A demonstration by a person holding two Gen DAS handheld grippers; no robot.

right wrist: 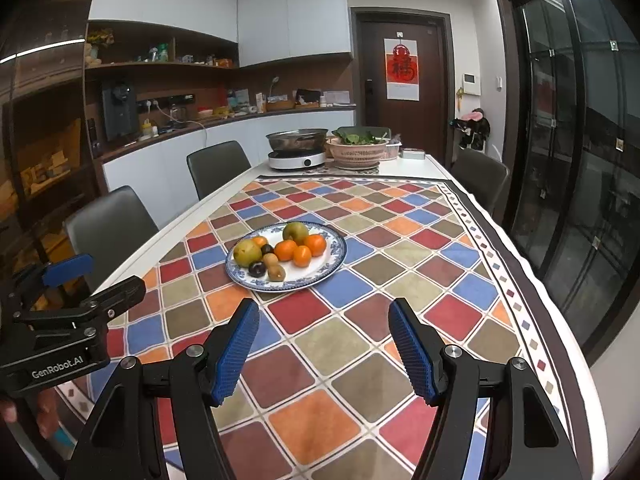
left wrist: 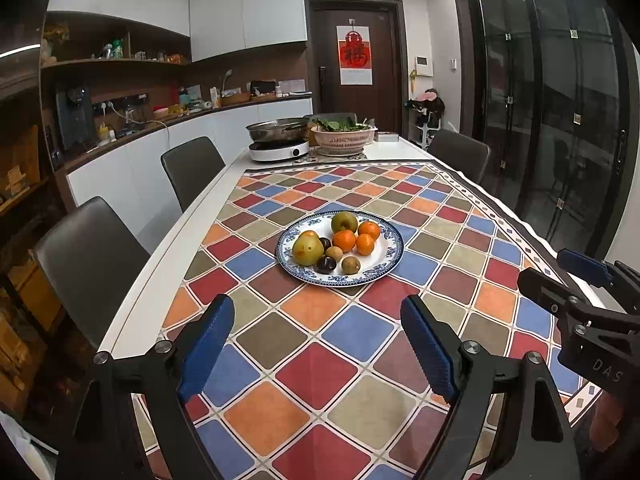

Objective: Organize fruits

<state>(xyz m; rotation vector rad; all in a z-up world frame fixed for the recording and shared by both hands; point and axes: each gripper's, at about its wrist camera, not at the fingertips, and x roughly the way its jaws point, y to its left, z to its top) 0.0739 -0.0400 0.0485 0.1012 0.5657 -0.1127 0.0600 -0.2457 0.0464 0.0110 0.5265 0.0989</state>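
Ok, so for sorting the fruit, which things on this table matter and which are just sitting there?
For the job:
- plate with the fruit
- oranges
- pears
- kiwis
- plums
- left gripper and right gripper, both open and empty

Just lying about:
- pot on the cooker
- basket of greens
- chairs

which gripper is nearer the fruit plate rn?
Roughly even, maybe left by a little. Left gripper is open, short of the plate, aimed about at it. Right gripper is open too, short of it, with the plate ahead-left.
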